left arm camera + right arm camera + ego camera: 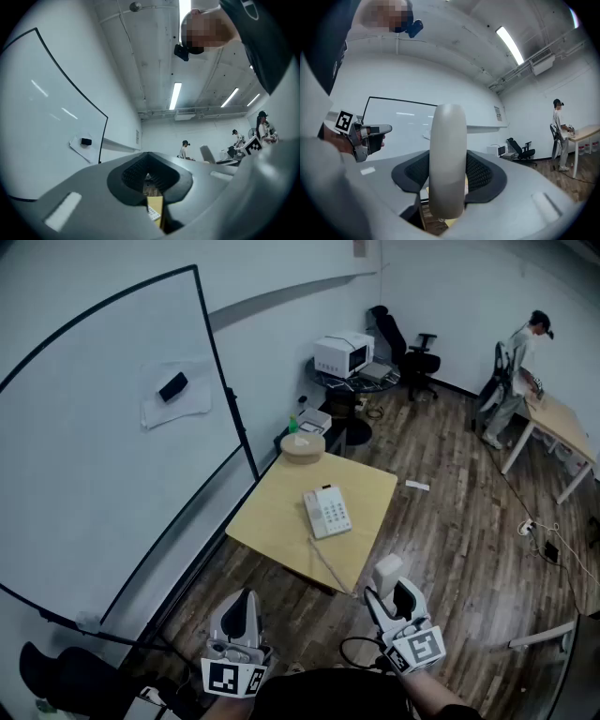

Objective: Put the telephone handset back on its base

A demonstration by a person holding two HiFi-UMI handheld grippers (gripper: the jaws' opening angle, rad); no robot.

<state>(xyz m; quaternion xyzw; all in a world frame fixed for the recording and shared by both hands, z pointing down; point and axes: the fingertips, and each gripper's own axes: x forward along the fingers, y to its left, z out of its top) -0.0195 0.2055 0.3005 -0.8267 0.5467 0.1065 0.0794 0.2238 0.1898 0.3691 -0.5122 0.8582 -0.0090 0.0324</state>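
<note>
Grey housing marks the left claw (pixel 244 607) at the lower left of centre in the head view. Its jaws are closed together on nothing, and only a thin slit between them shows the tabletop (pixel 274 521). This low position is judged a parking place, clear of the cord (pixel 328 563).

At frame centre the telephone base (pixel 327 512) lies keypad-up on the yellow tabletop with no handset on it. The cord leaves the base and runs off the near edge toward the lower right.

At lower right of centre the right claw (pixel 392 591) is clenched on the handset (pixel 447 164), well apart from the base. The pads grip it near mid-length, which is judged to leave both ends free to seat in the cradle. In the right gripper view its long axis runs top to bottom, crossing the jaws squarely. In the head view its free end appears to point up-left toward the base, though foreshortening makes this uncertain.
</note>
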